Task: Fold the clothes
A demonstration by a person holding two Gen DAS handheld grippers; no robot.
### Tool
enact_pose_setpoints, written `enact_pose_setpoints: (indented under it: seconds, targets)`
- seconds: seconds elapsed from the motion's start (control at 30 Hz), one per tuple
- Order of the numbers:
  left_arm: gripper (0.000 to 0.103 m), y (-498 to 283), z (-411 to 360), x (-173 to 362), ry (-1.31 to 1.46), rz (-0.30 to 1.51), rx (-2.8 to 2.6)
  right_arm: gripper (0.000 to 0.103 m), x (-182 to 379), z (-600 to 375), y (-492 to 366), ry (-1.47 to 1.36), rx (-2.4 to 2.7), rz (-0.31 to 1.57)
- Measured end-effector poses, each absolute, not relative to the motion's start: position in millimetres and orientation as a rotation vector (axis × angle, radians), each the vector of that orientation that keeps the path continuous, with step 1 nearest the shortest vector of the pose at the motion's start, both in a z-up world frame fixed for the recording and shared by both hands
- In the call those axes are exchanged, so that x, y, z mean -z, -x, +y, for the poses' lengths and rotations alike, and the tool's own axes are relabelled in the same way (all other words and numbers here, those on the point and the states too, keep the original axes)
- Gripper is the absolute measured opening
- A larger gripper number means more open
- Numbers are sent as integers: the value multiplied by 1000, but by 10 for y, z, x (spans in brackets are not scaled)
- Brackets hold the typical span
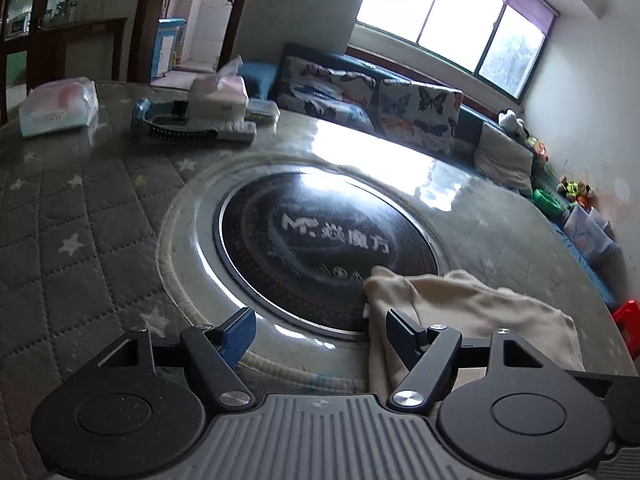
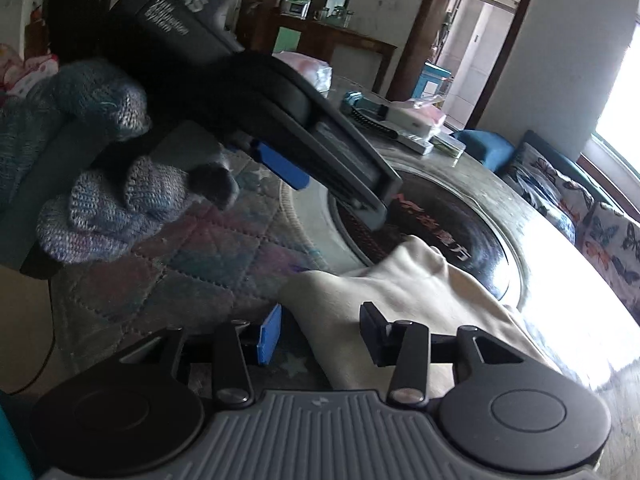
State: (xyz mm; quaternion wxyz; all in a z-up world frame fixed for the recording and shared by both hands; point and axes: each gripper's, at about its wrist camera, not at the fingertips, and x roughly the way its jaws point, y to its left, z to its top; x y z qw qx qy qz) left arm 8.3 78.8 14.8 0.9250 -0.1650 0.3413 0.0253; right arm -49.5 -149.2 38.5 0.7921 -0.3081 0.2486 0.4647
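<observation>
A cream garment (image 1: 472,312) lies crumpled on the round table, partly over the black cooktop disc (image 1: 320,240). My left gripper (image 1: 320,328) is open above the table's near edge; the cloth lies under its right finger and nothing is between the jaws. In the right wrist view the same cream garment (image 2: 400,292) lies ahead of my right gripper (image 2: 320,332), which is open and empty just above the cloth's near edge. The left gripper (image 2: 320,168) shows there too, held by a gloved hand (image 2: 100,200), hovering over the table.
A grey quilted star-pattern cover (image 1: 60,208) lies on the table. A tissue pack (image 1: 60,106), a tissue box (image 1: 220,92) and small items (image 1: 188,124) sit at the far side. A sofa with butterfly cushions (image 1: 372,100) stands beyond the table.
</observation>
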Motion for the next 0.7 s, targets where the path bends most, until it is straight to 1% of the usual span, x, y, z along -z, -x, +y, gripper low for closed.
enact_pose_setpoints:
  seconds: [0.23,0.37,0.4,0.47,0.53,0.7]
  targets:
    - [74,-117,777,-165,354,709,-28,43,-274,-1389,474,668,-989,541]
    - [74,-127,822,-176,394,716,-8,27,-264,-1399,437,648,-971,549]
    - [74,-125,836,-176,409,718,-2,25,-262,-1404,428,644,-967,549]
    - [74,-129,861,-175,446,724,13,13,-290,-1442,391,609,-966,558]
    - [75,-136,880,-175,484,730,27,10,-345,-1500,300,547,-970,579]
    - [76,-174,891,-156,579,752,47,8,-484,-1646,193,418,-967,596]
